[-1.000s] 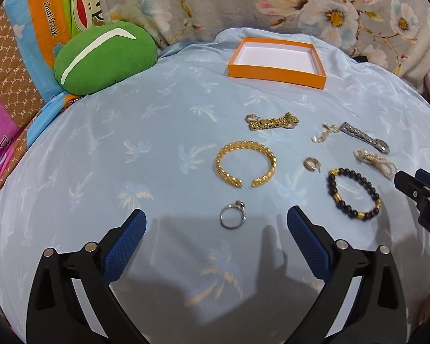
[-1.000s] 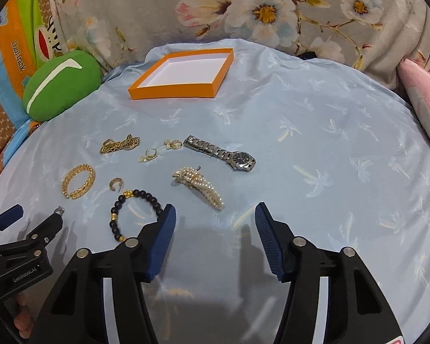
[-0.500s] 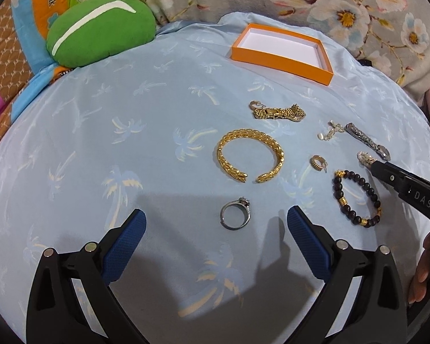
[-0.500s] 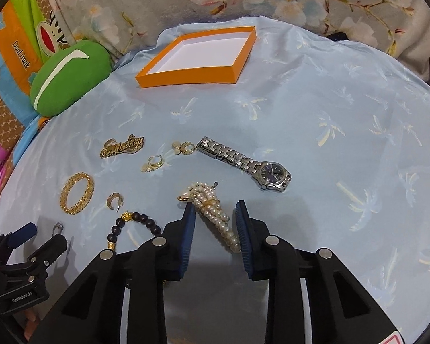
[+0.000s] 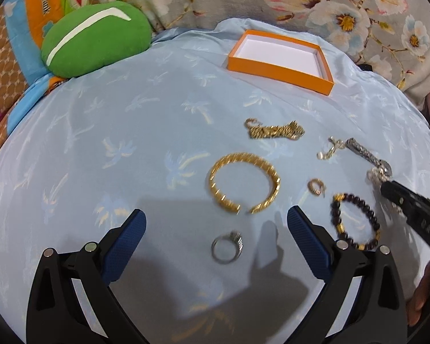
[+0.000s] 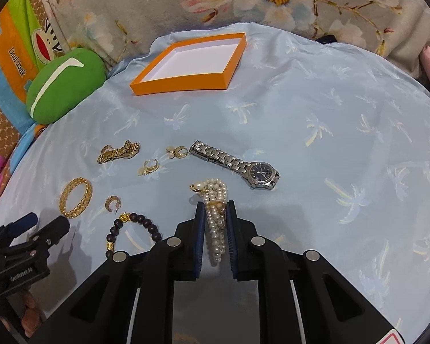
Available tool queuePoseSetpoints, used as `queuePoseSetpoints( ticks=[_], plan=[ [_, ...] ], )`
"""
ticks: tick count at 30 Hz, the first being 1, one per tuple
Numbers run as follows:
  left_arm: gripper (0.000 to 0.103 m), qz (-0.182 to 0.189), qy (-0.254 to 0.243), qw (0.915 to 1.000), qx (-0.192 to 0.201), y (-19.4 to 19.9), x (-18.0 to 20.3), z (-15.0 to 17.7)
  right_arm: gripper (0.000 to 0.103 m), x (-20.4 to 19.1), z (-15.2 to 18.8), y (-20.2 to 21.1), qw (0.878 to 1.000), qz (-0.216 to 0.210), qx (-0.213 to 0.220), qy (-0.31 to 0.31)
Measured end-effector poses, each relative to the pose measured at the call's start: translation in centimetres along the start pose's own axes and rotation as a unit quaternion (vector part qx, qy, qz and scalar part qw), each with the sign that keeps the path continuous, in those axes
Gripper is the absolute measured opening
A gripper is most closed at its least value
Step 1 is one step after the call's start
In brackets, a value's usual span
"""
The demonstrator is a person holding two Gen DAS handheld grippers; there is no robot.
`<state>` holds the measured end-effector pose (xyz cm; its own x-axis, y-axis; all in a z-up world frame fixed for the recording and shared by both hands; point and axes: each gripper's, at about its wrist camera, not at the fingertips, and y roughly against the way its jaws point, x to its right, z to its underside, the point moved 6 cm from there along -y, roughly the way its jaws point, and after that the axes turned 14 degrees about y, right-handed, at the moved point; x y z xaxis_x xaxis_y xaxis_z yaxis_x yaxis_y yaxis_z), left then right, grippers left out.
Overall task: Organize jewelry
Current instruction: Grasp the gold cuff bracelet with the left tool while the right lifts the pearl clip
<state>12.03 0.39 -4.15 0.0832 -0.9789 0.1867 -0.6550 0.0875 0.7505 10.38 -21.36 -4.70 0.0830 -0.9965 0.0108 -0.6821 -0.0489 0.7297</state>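
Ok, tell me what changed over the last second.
The right gripper moved forward over the pearl bracelet; its fingers are closing around it. The left gripper drifted toward the silver ring, fingers wide. The other jewelry and the orange box stayed put.

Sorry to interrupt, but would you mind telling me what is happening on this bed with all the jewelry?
A person with a gripper in each hand is sorting jewelry laid on a blue sheet. The right gripper is closing its jaws around a pearl bracelet, which lies between the pads. The left gripper is open above a silver ring, holding nothing. The orange box at the back is empty, and the watch, gold bangle and bead bracelet lie loose.
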Motion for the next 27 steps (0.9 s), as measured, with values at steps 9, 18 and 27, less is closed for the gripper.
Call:
queuePoseSetpoints(
  ticks=[9, 18, 27],
  plan=[
    [0.084, -0.026, -0.010, 0.9995, -0.017, -2.7, 1.0, -1.2, 0.013, 0.7, 0.5, -0.5, 1.000, -0.005, -0.011, -0.022],
    [0.057, 0.005, -0.023, 0.9997, -0.007, -2.1, 1.9, -1.3, 0.013, 0.7, 0.6, -0.6, 1.000, -0.001, -0.011, -0.014],
    [0.056, 0.018, -0.021, 0.9996, 0.010, -0.6, 1.9, -1.7, 0.013, 0.4, 0.0, 0.6, 1.000, -0.002, 0.013, -0.015]
  ],
)
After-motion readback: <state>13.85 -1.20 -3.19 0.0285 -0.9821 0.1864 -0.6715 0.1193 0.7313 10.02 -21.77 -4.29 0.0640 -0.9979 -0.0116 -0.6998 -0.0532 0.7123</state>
